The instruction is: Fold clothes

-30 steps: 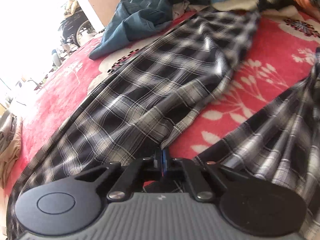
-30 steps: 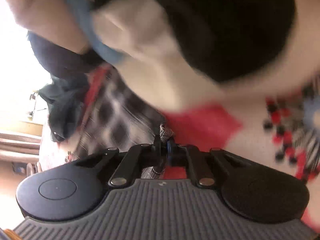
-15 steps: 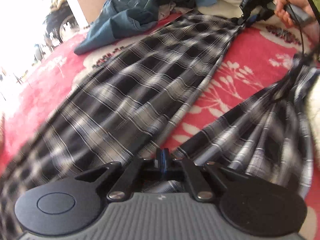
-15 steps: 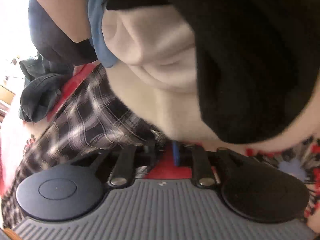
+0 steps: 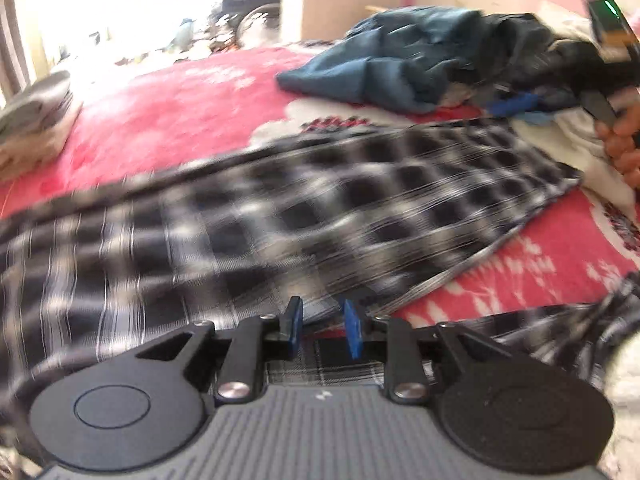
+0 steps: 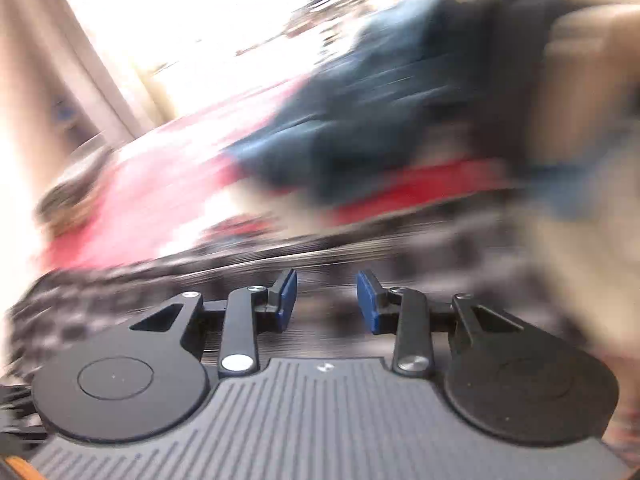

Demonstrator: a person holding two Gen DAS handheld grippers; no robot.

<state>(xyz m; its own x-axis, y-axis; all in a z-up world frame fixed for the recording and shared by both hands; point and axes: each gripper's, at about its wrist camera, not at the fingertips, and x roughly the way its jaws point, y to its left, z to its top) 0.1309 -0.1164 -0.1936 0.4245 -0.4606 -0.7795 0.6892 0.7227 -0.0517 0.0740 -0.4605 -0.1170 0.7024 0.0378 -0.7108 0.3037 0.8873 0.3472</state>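
A black-and-white plaid garment lies stretched across the red floral blanket. My left gripper hovers over its near edge; its jaws are opening, the blue pads stand apart, and plaid cloth shows below the gap without being pinched. In the right wrist view, heavily blurred, my right gripper also has its jaws opening, with nothing between the blue pads and the plaid garment streaked beneath. A hand holding the other tool shows at the right edge of the left wrist view.
A heap of unfolded clothes, a dark blue piece on top, lies at the back of the blanket. Folded pale clothes sit at the far left. A second plaid fold lies at the near right.
Both grippers went from shut on the plaid cloth to apart, letting it go. The right gripper swung away fast from the far corner; the left view rolled and shifted.
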